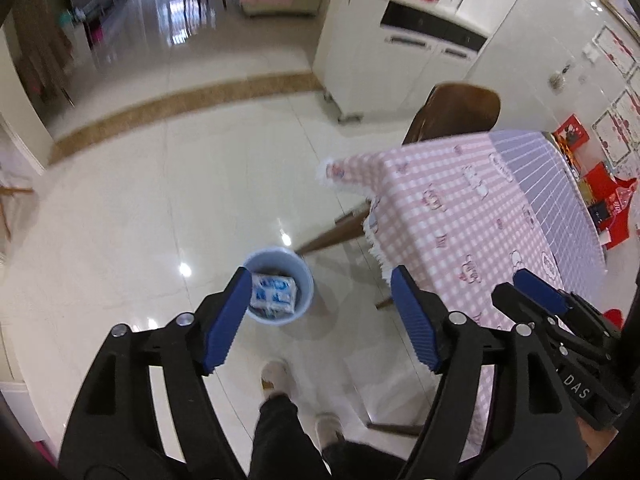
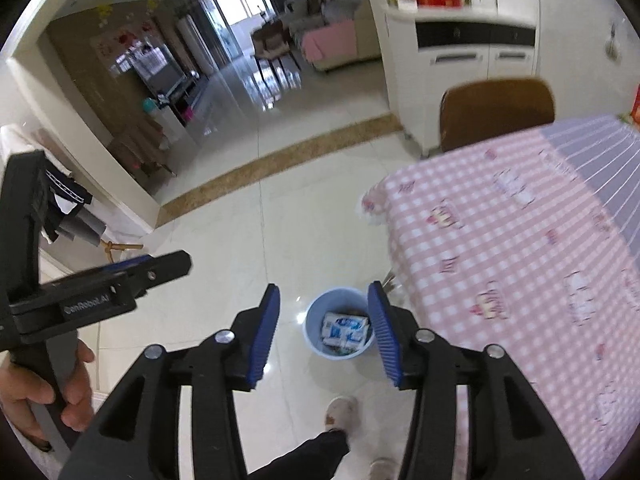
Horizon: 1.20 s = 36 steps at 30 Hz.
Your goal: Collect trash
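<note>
Trash (image 1: pixel 274 294), a blue-and-white packet, lying inside pale blue bin (image 1: pixel 279 286) on floor, at twelve o'clock from feet. Left gripper (image 1: pixel 320 316) released, nothing between pads. Right gripper (image 2: pixel 324 332) likewise parted and empty. Advised: keep both clear of bin rim, then scan for remaining litter. Glossy tile floor (image 1: pixel 160 200); pink checked tablecloth (image 1: pixel 460 208) at two o'clock, brown chair (image 1: pixel 456 112) beyond.
</note>
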### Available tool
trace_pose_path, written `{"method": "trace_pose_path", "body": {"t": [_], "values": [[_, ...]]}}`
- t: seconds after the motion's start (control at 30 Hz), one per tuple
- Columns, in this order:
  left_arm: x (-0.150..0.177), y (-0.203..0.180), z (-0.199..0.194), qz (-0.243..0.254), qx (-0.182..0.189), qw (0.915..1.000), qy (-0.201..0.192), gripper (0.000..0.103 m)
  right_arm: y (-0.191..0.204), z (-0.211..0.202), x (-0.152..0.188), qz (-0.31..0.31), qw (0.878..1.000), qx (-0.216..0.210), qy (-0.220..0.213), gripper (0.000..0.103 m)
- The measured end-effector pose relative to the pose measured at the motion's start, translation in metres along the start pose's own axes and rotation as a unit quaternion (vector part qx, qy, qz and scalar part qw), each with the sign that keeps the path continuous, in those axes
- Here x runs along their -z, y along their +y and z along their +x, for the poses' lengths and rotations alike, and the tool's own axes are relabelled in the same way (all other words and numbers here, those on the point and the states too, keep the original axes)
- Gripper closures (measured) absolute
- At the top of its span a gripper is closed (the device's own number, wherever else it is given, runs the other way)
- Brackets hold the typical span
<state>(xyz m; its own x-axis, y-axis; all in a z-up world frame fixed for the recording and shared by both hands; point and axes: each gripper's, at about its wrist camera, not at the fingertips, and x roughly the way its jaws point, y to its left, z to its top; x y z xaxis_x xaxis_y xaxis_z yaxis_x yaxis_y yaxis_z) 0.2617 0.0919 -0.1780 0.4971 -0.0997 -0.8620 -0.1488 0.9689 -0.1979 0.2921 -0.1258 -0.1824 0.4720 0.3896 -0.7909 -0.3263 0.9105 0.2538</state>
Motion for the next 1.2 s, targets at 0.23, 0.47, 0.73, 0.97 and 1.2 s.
{"method": "trace_pose_path", "body": {"t": [0.23,0.47,0.73,0.97,1.2], "values": [[0.052,-0.062,-0.089,0.001,-0.013,0.9957,-0.092,0.021,-0.014,-0.105,0.038,-0.041,0.995,0.013,-0.086,0.042],[0.095,-0.097,-0.149,0.019,-0.026,0.9907,-0.132,0.018,-0.01,-0.178,0.072,-0.068,0.987,0.022,-0.141,0.028],[0.122,-0.105,-0.207,0.04,-0.023,0.9784,-0.201,0.013,0.008,-0.229,0.102,-0.08,0.978,0.044,-0.186,0.02],[0.143,-0.093,-0.242,0.066,-0.027,0.969,-0.237,0.008,0.034,-0.251,0.122,-0.064,0.973,0.062,-0.211,0.014],[0.158,-0.071,-0.264,0.074,-0.023,0.9662,-0.246,0.007,0.065,-0.264,0.143,-0.052,0.971,0.076,-0.223,0.013]]}}
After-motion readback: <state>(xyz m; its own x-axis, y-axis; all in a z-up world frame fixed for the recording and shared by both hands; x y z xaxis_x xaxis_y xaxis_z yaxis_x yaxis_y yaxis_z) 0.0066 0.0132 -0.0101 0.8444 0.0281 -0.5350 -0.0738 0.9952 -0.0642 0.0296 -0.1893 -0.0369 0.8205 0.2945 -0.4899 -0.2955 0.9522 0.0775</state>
